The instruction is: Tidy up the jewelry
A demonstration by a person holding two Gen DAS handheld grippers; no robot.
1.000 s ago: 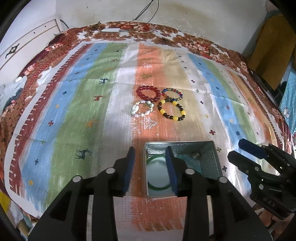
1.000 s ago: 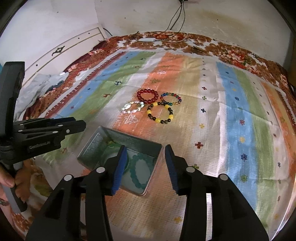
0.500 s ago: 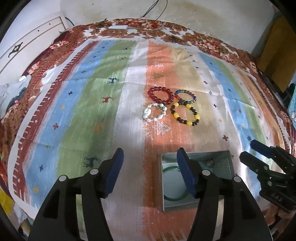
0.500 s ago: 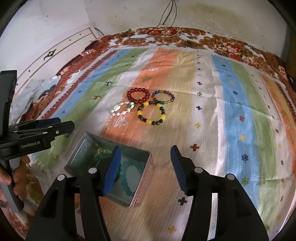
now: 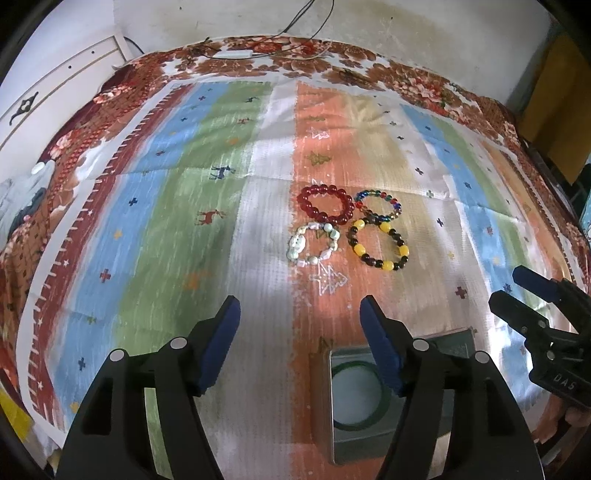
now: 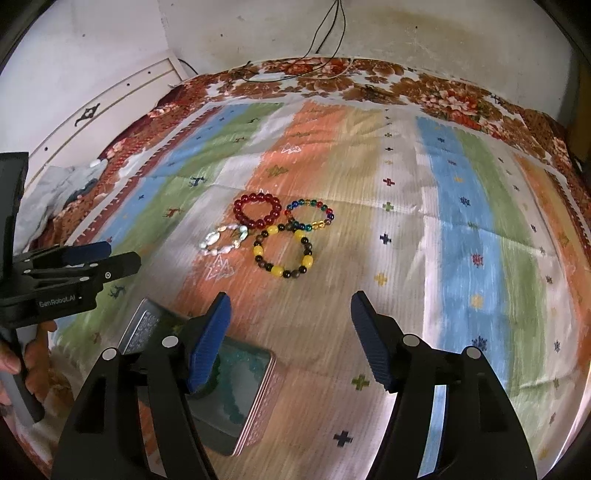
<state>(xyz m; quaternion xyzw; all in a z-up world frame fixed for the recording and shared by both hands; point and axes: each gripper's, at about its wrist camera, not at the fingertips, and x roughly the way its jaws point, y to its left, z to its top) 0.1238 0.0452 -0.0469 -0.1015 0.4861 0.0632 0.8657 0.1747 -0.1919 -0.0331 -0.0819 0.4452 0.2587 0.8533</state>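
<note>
Several bead bracelets lie together on the striped cloth: a red one (image 5: 325, 204), a multicoloured one (image 5: 378, 204), a white-green one (image 5: 313, 244) and a yellow-and-black one (image 5: 379, 244); they also show in the right wrist view, red (image 6: 258, 211) and yellow-black (image 6: 283, 254). A metal tin (image 5: 369, 435) near me holds a green bangle (image 5: 341, 367) and a teal bead bracelet (image 6: 236, 387). My left gripper (image 5: 299, 339) is open and empty above the cloth left of the tin. My right gripper (image 6: 290, 338) is open and empty, right of the tin (image 6: 255, 424).
The striped cloth (image 5: 166, 221) lies over a floral bedspread (image 5: 424, 81). A white headboard (image 5: 48, 85) stands at the left, a wall behind, cables (image 6: 332, 33) at the far edge. Each gripper shows in the other's view, the right one (image 5: 532, 295) and the left one (image 6: 92, 258).
Both grippers have opened wide. Both have pulled back and up from the tin, which now sits lower in both views, and the bracelets appear closer.
</note>
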